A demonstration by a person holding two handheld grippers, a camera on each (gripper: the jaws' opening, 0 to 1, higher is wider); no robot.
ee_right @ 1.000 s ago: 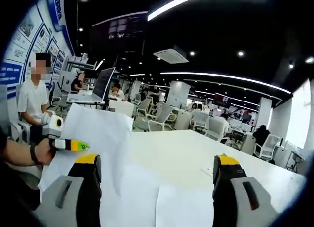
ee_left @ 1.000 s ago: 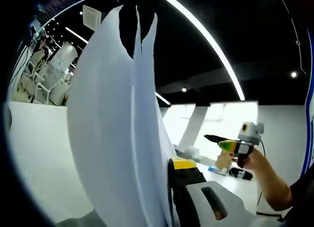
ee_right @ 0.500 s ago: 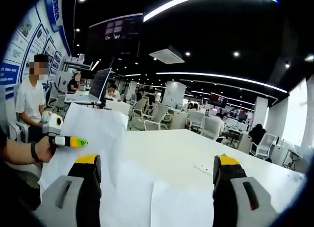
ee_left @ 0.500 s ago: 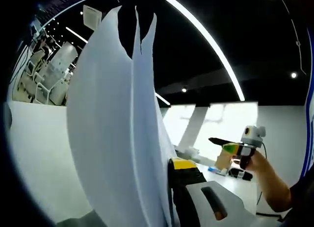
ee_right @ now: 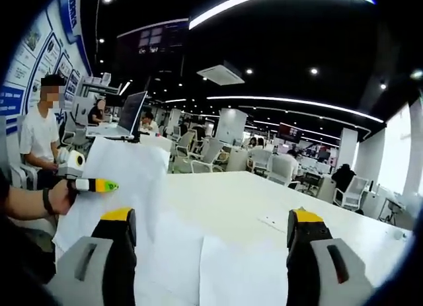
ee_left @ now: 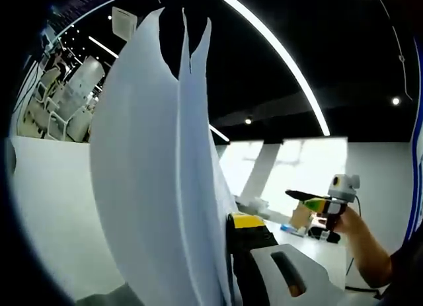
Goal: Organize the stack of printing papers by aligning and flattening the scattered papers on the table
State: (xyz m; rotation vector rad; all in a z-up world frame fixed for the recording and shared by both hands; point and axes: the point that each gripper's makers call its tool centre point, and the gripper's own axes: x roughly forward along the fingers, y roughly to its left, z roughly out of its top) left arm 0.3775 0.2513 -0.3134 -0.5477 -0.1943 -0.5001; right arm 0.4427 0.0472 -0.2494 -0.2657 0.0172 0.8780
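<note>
A sheaf of white printing papers [ee_left: 152,167] stands upright in the left gripper view, its top edges fanned apart. My left gripper [ee_left: 221,223] is shut on its lower part; one yellow-tipped finger [ee_left: 246,221] shows and the other is hidden behind the sheets. In the right gripper view the same held papers [ee_right: 129,180] rise at the left beside the left gripper [ee_right: 99,185]. More sheets [ee_right: 218,266] lie flat on the white table [ee_right: 264,200]. My right gripper [ee_right: 208,217] is open above them, also seen as the right gripper [ee_left: 310,200] in a hand.
A seated person [ee_right: 36,131] is at the far left behind the table, near a laptop [ee_right: 125,117]. Office chairs [ee_right: 211,154] line the far side. A small flat item [ee_right: 271,221] lies on the table. Small dark objects [ee_left: 320,234] sit under the right gripper.
In the left gripper view the right gripper has drifted slightly right and down. The right gripper view has shifted a little. The papers stay clamped upright.
</note>
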